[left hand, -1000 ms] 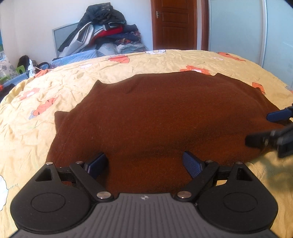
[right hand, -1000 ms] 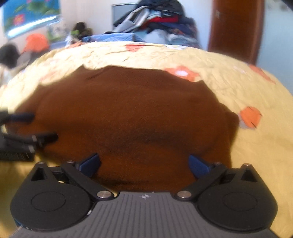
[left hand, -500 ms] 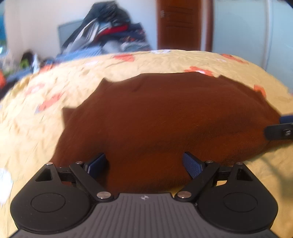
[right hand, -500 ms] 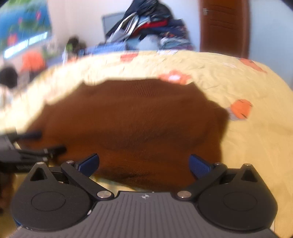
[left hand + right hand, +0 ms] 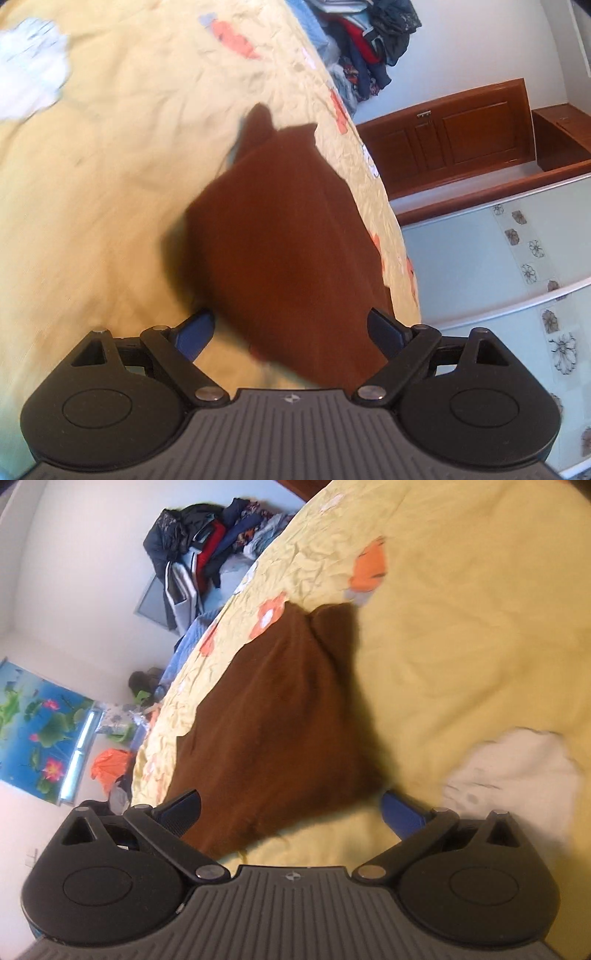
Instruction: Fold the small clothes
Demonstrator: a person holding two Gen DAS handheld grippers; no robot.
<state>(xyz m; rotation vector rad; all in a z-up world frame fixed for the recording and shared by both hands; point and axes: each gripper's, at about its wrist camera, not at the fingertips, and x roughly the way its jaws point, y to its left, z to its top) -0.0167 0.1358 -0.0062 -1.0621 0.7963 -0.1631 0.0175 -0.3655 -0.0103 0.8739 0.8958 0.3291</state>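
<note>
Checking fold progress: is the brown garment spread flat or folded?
Cannot tell: the brown garment lies on the yellow bedspread as a narrow strip, but motion blur hides any fold edge.

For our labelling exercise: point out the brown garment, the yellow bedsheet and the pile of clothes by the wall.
brown garment (image 5: pixel 288 236), left wrist view, middle of its flat brown cloth.
yellow bedsheet (image 5: pixel 461 635), right wrist view, bare wrinkled patch right of the garment.
pile of clothes (image 5: pixel 199 542), right wrist view, dark jackets at the heap's middle.
</note>
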